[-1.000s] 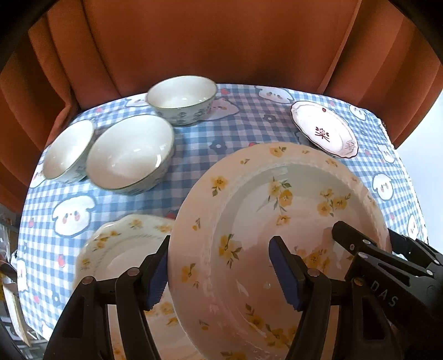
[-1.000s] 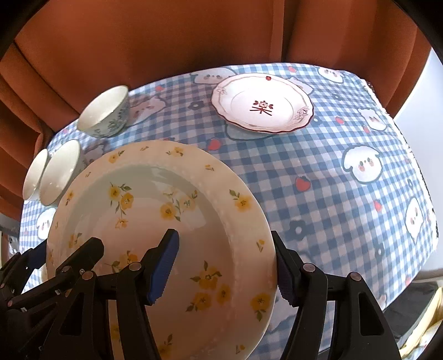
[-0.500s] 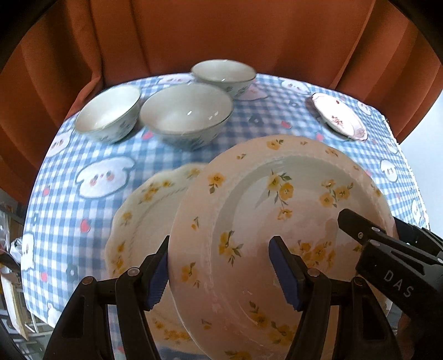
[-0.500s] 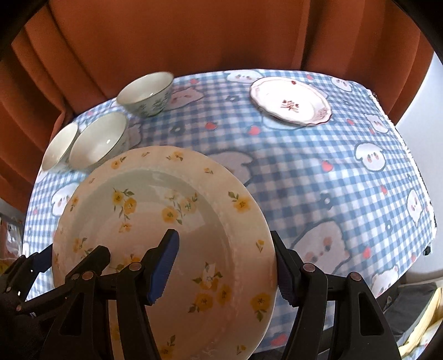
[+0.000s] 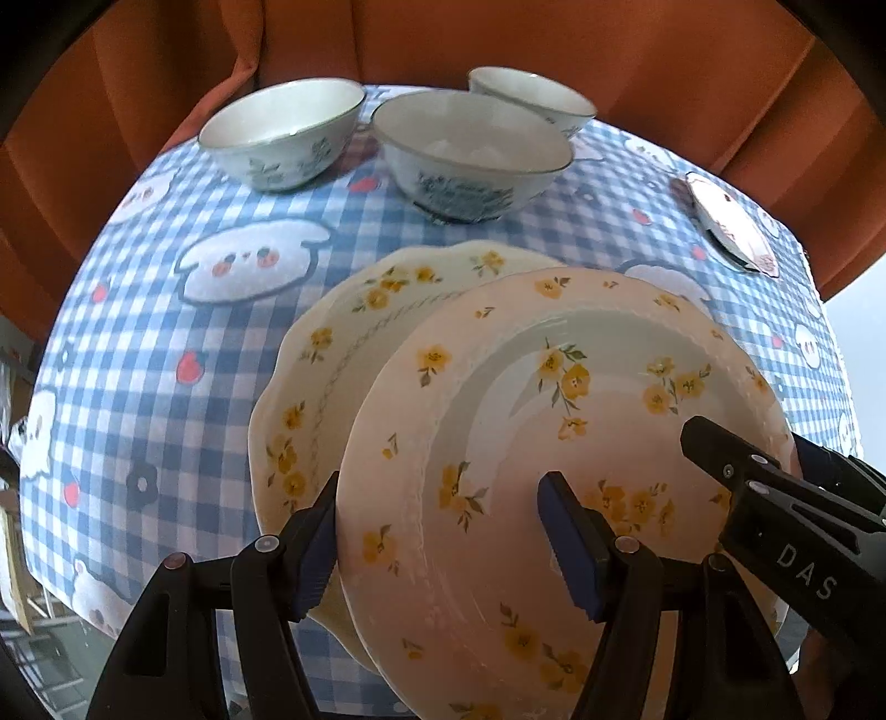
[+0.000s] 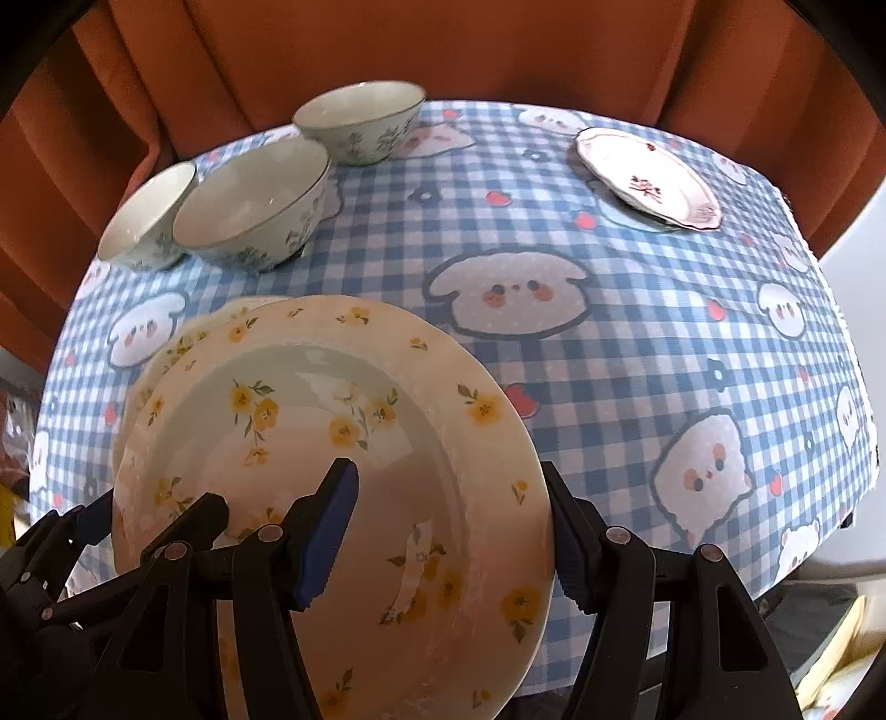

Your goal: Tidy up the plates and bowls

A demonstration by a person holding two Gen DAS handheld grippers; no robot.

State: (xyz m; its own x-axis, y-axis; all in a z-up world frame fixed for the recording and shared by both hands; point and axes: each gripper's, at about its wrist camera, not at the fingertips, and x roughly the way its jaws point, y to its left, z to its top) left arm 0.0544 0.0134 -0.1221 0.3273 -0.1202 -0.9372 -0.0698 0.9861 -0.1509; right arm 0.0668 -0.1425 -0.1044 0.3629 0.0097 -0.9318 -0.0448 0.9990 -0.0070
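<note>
Both grippers hold one deep plate with yellow flowers [image 5: 554,421], also in the right wrist view [image 6: 332,432]. My left gripper [image 5: 443,531] is shut on its left rim; my right gripper [image 6: 448,531] is shut on its right rim. The plate hangs low over a second yellow-flower plate [image 5: 343,354] that lies on the table, its edge showing in the right wrist view [image 6: 183,343]. Three white bowls with blue flowers stand at the far side: [image 5: 282,133], [image 5: 470,149], [image 5: 531,97]. A small plate with a red motif [image 6: 648,177] lies at the far right.
The round table carries a blue checked cloth with cartoon dogs [image 6: 637,343]. Orange curtains [image 6: 443,50] hang close behind it. The table's edge drops off at the right and near sides.
The held plate has moved left and down with both grippers and now overlaps the lying flower plate. The bowls appear nearer in the left wrist view.
</note>
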